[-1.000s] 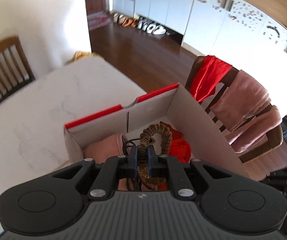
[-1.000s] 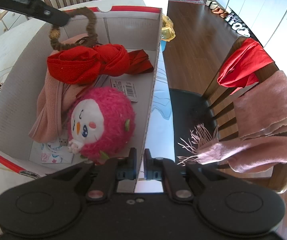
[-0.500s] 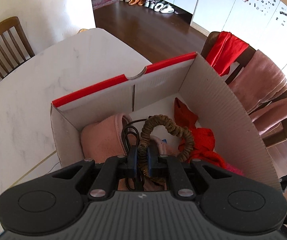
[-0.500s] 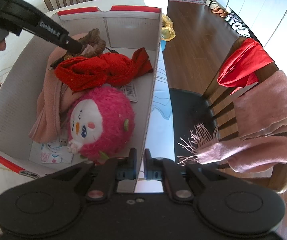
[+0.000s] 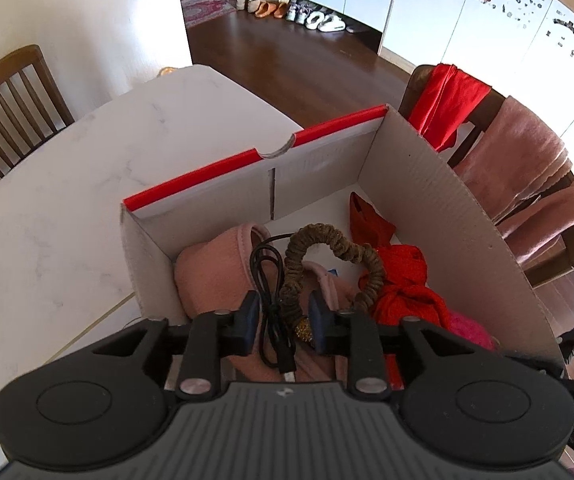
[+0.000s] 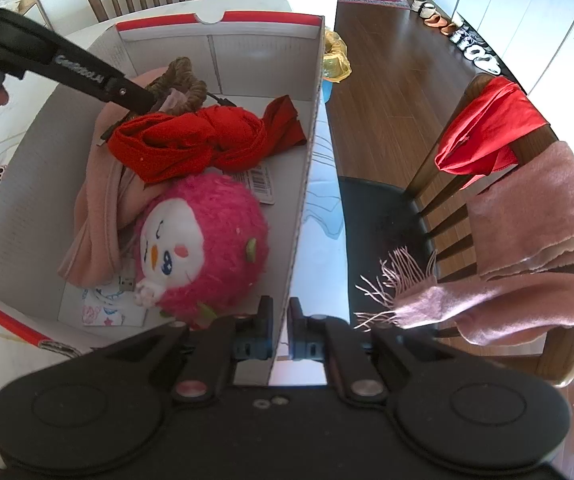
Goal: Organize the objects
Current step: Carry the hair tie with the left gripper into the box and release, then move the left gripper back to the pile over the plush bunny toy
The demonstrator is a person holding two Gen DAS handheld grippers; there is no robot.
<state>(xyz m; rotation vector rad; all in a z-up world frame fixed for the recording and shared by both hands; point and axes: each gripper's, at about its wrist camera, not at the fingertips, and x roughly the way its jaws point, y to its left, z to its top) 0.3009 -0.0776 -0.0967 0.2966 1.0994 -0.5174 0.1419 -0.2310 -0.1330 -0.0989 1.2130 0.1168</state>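
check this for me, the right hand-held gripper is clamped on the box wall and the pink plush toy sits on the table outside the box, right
Not quite. The right wrist view shows the pink plush toy inside the box, not outside it. The right hand-held gripper is clamped on the box wall, as you said.

Sunlight is falling on a white marble counter (image 5: 67, 216) and on the dark wooden floor (image 5: 287, 64) behind it. A wooden chair (image 5: 11, 96) is standing at the far side, near a white wall (image 5: 87, 12). Another chair (image 6: 487, 216) is carrying a red cloth (image 6: 487, 128) and pink scarves (image 6: 535, 240) on its back. Shoes (image 5: 291, 10) are lying in a row along white cabinets (image 5: 427, 8).
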